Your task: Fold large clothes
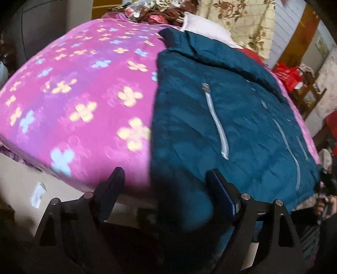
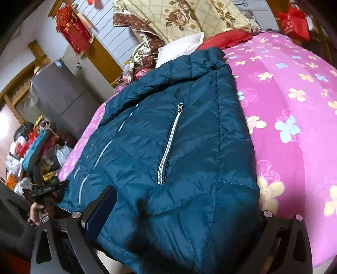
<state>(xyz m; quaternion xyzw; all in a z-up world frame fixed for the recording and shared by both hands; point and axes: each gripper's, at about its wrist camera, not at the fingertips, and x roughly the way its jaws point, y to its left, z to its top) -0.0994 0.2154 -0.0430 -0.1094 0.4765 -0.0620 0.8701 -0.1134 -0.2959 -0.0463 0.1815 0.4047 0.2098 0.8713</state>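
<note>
A dark teal quilted jacket (image 1: 242, 118) with silver zips lies on a pink flowered quilt (image 1: 84, 94), its hem hanging over the near edge. My left gripper (image 1: 166, 185) is open at the hem's left corner, with the cloth lying between its fingers (image 1: 114, 185). In the right wrist view the jacket (image 2: 179, 137) fills the middle, and my right gripper (image 2: 185, 210) is open with the hem draped between its fingers and over the right one. Only its left finger (image 2: 105, 202) shows. The other gripper (image 2: 46, 189) is at the jacket's far corner.
Pillows and folded floral bedding (image 2: 179, 19) are piled at the head of the bed. A grey fridge (image 2: 61, 90) and cluttered shelves (image 2: 31, 151) stand beside the bed. A red bag (image 1: 288, 73) sits on the other side.
</note>
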